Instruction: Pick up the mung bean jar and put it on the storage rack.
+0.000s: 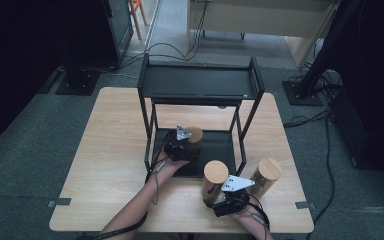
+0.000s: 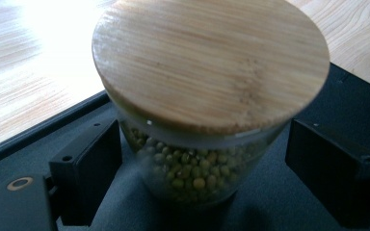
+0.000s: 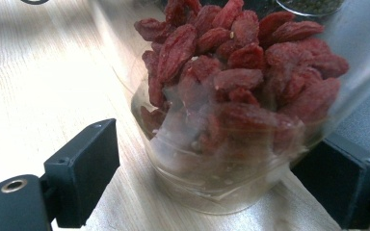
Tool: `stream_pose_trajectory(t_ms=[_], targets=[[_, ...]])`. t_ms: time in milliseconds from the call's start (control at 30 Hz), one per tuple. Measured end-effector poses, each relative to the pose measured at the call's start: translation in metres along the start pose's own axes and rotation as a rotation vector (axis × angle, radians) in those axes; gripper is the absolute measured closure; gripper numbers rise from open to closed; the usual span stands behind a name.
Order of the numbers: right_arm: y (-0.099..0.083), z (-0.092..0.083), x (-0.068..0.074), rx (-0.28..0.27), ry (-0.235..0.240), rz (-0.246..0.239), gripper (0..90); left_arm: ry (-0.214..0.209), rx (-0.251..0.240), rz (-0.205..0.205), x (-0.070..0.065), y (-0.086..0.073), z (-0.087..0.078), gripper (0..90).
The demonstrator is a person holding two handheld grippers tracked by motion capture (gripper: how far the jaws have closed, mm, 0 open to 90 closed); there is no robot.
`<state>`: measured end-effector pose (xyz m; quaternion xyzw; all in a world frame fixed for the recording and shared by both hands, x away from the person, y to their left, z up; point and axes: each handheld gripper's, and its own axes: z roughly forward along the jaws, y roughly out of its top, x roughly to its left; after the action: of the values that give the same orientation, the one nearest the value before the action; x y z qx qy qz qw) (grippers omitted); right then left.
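A glass jar of green beans (image 2: 192, 178) with a round wooden lid (image 2: 212, 57) stands on the black lower shelf (image 2: 347, 101). My left gripper (image 2: 204, 149) is open around it, with a gap on each side of the glass. In the high view this gripper (image 1: 182, 145) sits at the jar (image 1: 195, 134) under the rack. A clear jar of red dried berries (image 3: 231, 96) stands on the wooden table (image 3: 43, 82). My right gripper (image 3: 217, 154) is open around its base, the left jaw clearly apart from it. From above, that gripper (image 1: 220, 196) is just in front of the wooden-lidded jar (image 1: 215, 172).
A black two-tier metal rack (image 1: 200, 82) stands at the table's middle back, its posts framing the lower shelf. A third wooden-lidded jar (image 1: 267, 172) stands right of the rack's front right post. Cables trail from both grippers, and others lie on the floor behind.
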<state>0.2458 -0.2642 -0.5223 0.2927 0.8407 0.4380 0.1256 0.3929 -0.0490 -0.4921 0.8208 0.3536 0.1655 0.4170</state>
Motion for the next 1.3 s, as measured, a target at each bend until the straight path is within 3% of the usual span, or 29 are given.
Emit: stream_pose_trajectory(t_ms=[267,1300], targets=[[0.0,0.0,0.0,0.003,0.001,0.002,11.6,-0.011,-0.012,-0.034,0.001,-0.005,-0.004,12.9],[0.0,0.001,0.0,0.009,0.001,-0.001,11.6,0.017,-0.028,0.013,-0.013,-0.015,-0.016,12.9]])
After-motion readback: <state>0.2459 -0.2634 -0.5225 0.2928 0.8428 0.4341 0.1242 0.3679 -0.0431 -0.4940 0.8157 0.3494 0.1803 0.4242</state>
